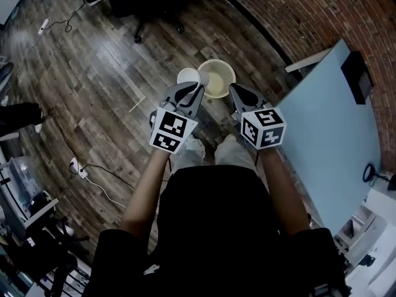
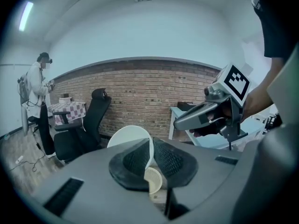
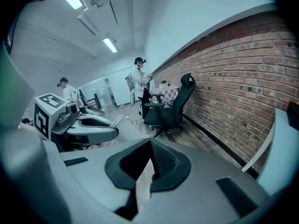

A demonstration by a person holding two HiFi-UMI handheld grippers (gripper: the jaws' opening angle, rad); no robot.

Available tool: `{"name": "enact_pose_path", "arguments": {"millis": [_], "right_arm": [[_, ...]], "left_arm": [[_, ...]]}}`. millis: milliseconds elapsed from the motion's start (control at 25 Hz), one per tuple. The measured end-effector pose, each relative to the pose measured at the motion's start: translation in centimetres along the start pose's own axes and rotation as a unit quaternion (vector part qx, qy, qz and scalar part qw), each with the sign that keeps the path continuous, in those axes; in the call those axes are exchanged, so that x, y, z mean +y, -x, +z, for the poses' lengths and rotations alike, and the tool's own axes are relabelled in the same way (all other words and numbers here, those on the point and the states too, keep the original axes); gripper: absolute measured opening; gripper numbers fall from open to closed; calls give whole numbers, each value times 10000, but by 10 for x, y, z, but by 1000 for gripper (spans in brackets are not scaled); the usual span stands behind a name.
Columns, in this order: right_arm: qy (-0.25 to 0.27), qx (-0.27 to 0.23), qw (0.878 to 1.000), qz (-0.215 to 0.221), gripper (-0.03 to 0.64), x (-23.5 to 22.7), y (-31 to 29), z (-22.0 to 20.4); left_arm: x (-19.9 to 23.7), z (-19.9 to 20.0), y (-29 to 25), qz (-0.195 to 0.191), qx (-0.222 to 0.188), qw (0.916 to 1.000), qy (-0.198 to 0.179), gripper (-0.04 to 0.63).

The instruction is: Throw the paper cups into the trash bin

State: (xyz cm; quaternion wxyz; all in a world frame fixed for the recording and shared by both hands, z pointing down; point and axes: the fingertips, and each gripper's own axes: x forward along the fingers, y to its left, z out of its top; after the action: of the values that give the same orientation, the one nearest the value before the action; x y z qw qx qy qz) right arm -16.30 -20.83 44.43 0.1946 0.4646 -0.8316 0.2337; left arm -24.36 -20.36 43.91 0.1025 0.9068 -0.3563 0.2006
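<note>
Left gripper (image 2: pixel 152 149): jaws clamped on thin wall of paper cup (image 1: pixel 187 75). Cup white, plain, round.
Right gripper (image 3: pixel 150 146): jaws together, nothing between them; held beside left gripper, on its right.
Cup held above wood floor (image 1: pixel 111 73), just left of trash bin (image 1: pixel 216 78).
Bin: cream, round, perforated wall, upright on floor; pale inside, contents unclear.
Blue table (image 1: pixel 334 122) at right.
Black office chair (image 3: pixel 175 108) far, by brick wall (image 3: pixel 233 83).

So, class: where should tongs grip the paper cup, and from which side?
Pinch the thin wall of the paper cup at its rim, one pad inside, one outside, entering through the open mouth. The round body looks too wide; the left tongs seem to hold it so.
</note>
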Motion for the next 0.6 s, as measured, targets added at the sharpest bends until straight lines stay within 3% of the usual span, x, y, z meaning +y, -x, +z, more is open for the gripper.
{"name": "enact_pose_path", "arguments": {"millis": [240,600], "right_arm": [[-70,54,9998,-202,5,-18,-11,3],[-287,4,9995,-143,5,-52,-35,7]], "left_arm": [[6,-9,-14,-178,81,9997,151,32],[6,-9,-46,-298,321,9990,105,32]]}}
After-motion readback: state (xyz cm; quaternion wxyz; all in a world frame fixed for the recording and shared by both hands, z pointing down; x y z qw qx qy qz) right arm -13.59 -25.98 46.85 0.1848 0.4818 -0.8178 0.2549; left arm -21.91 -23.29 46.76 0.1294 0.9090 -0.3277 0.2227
